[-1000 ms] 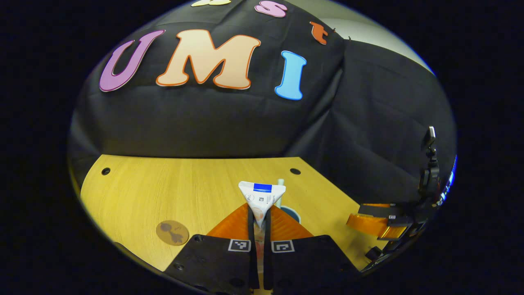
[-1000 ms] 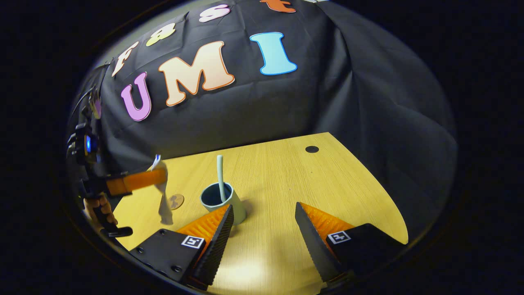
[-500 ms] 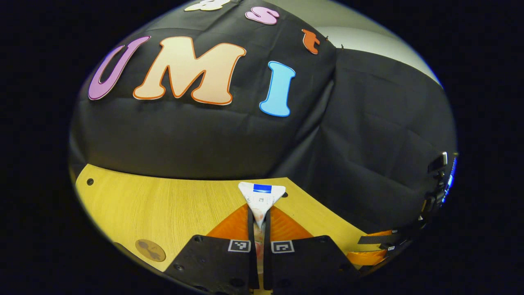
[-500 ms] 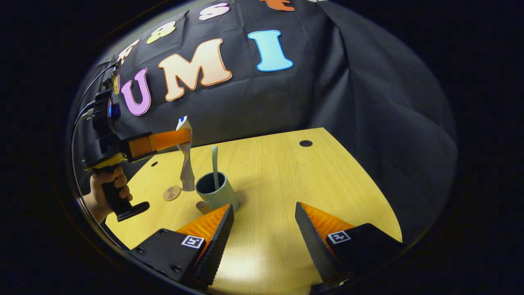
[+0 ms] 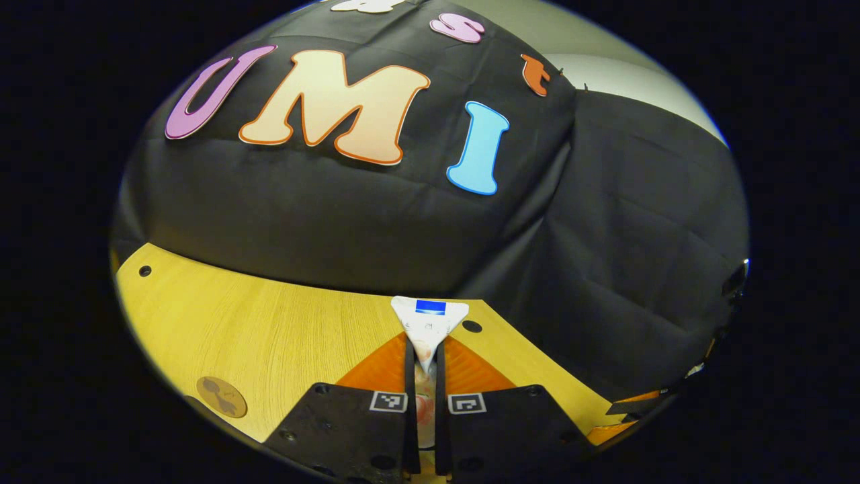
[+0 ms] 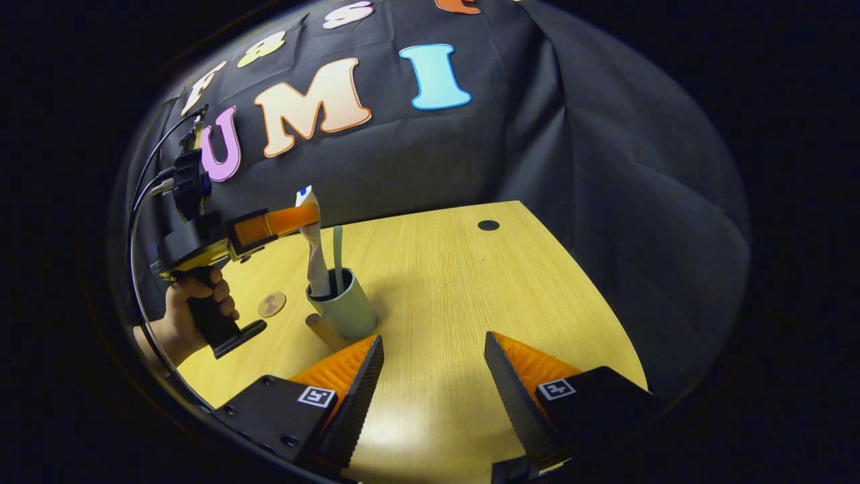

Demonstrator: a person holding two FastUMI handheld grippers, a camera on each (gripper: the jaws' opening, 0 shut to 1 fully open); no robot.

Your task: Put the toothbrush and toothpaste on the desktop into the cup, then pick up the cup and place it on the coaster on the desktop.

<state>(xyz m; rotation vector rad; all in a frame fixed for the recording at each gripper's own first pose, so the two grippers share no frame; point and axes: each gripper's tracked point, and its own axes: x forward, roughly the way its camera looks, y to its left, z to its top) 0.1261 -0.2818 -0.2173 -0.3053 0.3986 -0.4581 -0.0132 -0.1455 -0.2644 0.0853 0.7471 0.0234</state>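
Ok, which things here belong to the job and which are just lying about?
Job: toothpaste in the left gripper, toothbrush, cup, coaster, right gripper.
Lying about: brown cylinder beside the cup.

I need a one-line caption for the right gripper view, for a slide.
Left tongs lower the toothpaste into the cup beside the toothbrush; right tongs wait open.

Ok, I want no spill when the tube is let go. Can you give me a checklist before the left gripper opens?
1. Left gripper shut on the toothpaste: ok.
2. Tube's lower end inside the cup rim: ok.
3. Toothbrush already in the cup: ok.
4. Cup upright on the desktop: ok.
5. Tube touching the cup's bottom: cannot tell.
6. Right gripper open, clear of the cup: ok.
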